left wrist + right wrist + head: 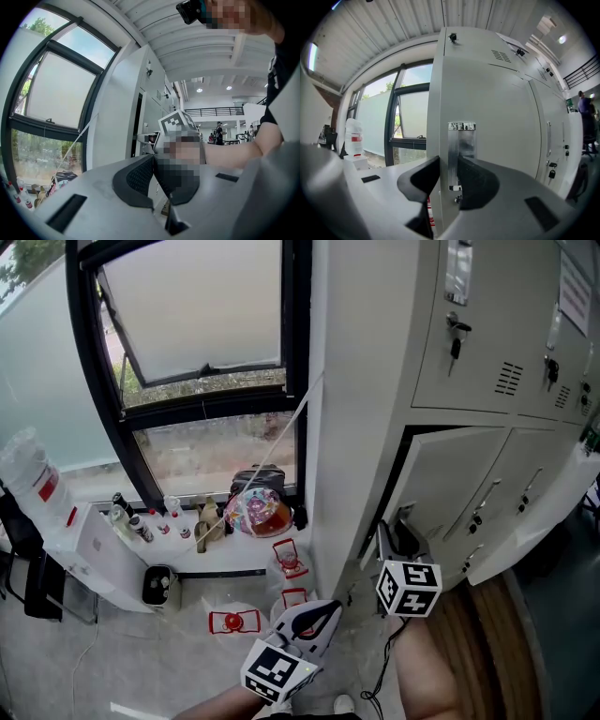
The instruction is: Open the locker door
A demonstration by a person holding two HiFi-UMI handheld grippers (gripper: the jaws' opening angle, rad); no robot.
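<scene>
The lower locker door point(450, 474) stands slightly ajar, with a dark gap along its left edge. My right gripper point(392, 538), under its marker cube, reaches that edge. In the right gripper view the door's edge and its shiny metal handle plate point(461, 150) stand upright between the dark pads, which press on both sides; the right gripper point(449, 161) is shut on the handle edge. My left gripper point(323, 613) hangs lower left, apart from the lockers. Seen in its own view, the left gripper point(153, 161) has its pads together with nothing between them.
Upper lockers with keys in their locks point(457, 334) rise above the door. Left of the lockers is a window sill with bottles and a colourful bag point(258, 510). Red-and-white items point(234, 622) lie on the floor, and a white jug point(28, 474) stands far left.
</scene>
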